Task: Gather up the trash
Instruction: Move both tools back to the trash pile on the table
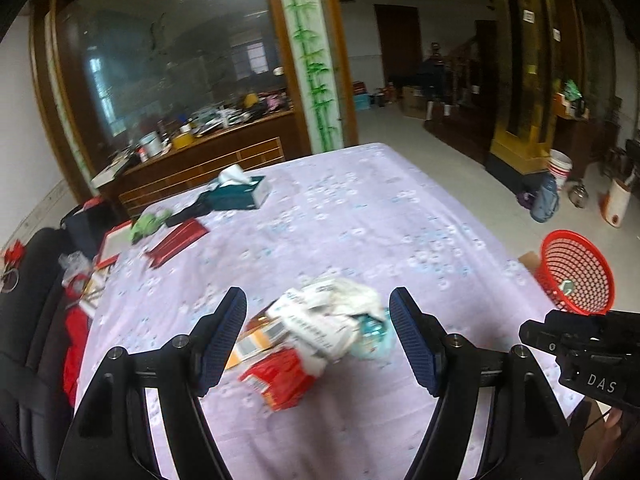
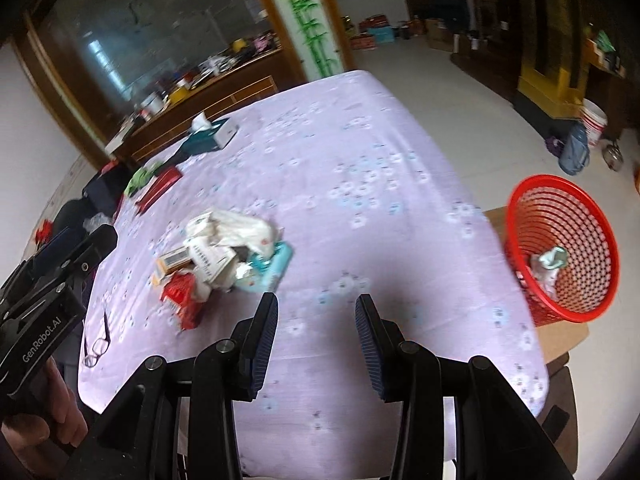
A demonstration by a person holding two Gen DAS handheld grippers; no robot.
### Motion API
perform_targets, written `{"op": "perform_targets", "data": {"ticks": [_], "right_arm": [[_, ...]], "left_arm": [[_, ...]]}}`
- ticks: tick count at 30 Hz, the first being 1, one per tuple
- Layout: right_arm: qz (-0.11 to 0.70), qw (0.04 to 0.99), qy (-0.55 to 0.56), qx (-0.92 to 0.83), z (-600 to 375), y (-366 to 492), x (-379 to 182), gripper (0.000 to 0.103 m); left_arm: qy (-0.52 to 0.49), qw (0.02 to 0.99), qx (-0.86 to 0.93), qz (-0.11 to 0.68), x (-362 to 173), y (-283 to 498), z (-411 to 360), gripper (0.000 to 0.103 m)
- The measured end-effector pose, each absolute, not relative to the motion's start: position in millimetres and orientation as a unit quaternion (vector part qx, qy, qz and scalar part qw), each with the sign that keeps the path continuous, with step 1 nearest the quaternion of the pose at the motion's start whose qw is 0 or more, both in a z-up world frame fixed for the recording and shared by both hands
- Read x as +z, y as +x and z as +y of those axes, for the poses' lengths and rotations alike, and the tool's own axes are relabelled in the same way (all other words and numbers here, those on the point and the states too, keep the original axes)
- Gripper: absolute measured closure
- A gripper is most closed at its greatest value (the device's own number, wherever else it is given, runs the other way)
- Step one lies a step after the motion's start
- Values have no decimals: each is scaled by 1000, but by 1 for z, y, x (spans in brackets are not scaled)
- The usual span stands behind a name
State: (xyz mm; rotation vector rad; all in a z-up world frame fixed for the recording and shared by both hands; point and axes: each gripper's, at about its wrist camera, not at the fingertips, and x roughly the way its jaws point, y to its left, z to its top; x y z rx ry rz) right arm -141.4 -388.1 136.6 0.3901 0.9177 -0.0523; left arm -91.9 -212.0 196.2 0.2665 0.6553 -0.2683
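the left gripper point(image 1: 318, 338) hangs over the trash point(image 1: 316, 332) heaped mid-bench, fingers apart to straddle it, while the right gripper point(image 2: 317, 334), fingers apart and empty, waits nearer the basket point(image 2: 562, 248) at its 2 o'clock.
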Motion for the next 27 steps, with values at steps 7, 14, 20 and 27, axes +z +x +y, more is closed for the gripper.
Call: {"op": "perform_targets", "data": {"ticks": [7,14,20,27], "right_arm": [[452,875,172,-1,-354,-122,132,59],[464,871,157,15,-329,-96,122,58],[476,866,151,23,-310,-71,111,57],[482,864,144,31,-293,-50,104,56]], "left_arm": [[119,932,-107,327,192,-89,-179,30],[116,930,-87,337,185,-79,-153,30],[115,929,-70,344,181,-69,-133,30],[111,927,-56,353,174,-56,-112,30]]}}
